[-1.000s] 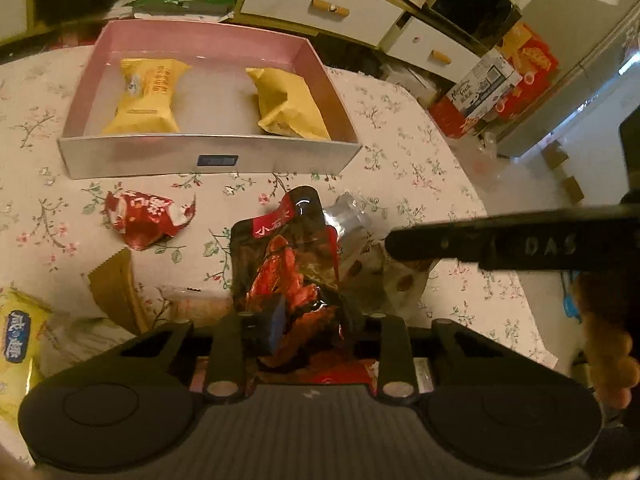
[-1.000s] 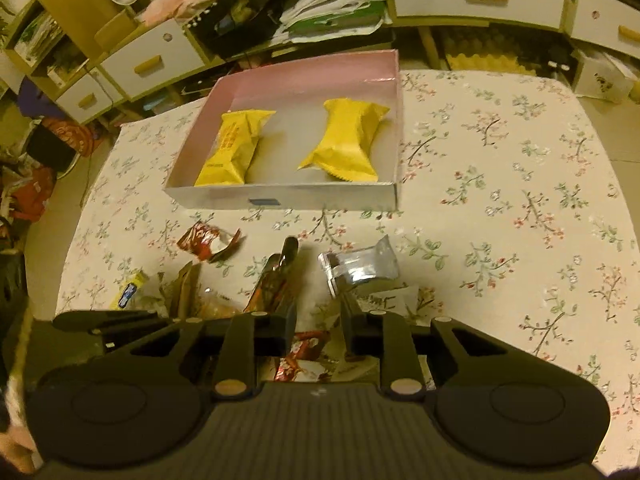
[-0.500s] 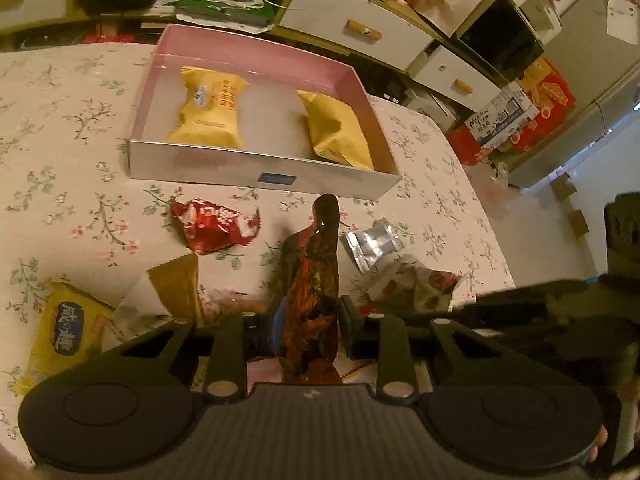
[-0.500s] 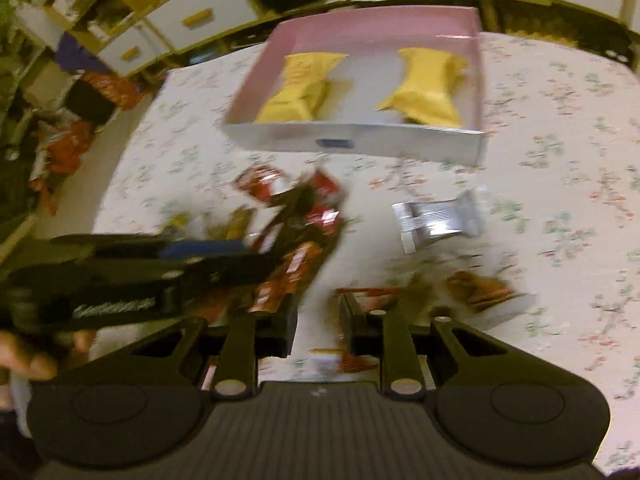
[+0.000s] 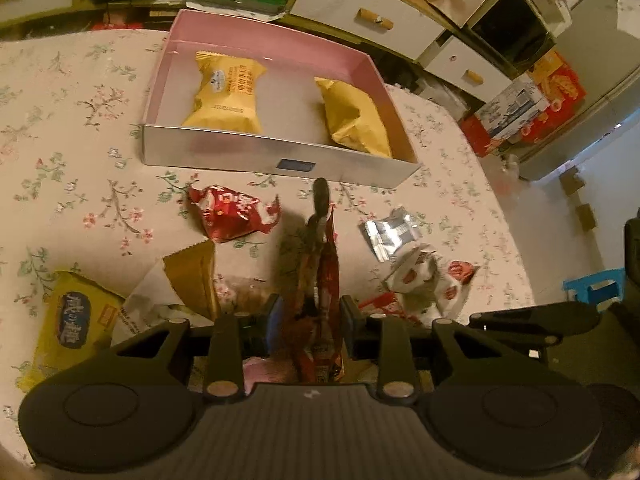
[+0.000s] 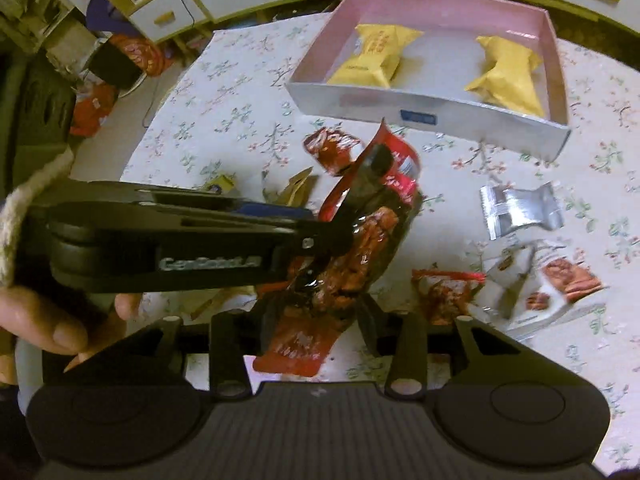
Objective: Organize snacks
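Held thing: a long, glossy red foil snack pouch is hanging above the flowered tablecloth, seen edge-on from the left wrist and broadside from the right wrist.
Long axis: it is running from the gripper bodies forward toward the shallow pink-lined cardboard box, tip nearest the box's front wall.
Left gripper: its jaws have just been opening slightly; the pouch is lying between them, and pad contact cannot be told.
Right gripper: its jaws have just been opening; the pouch's lower end is sitting in the gap, apparently free of the pads.
Nearer hand: both are at the pouch; the left gripper is crossing it from the side in the right-wrist view.
Box contents: two yellow pillow-shaped packets are lying inside, well apart.
Coming move, judged: carrying the pouch forward over the front wall into the gap between the packets.
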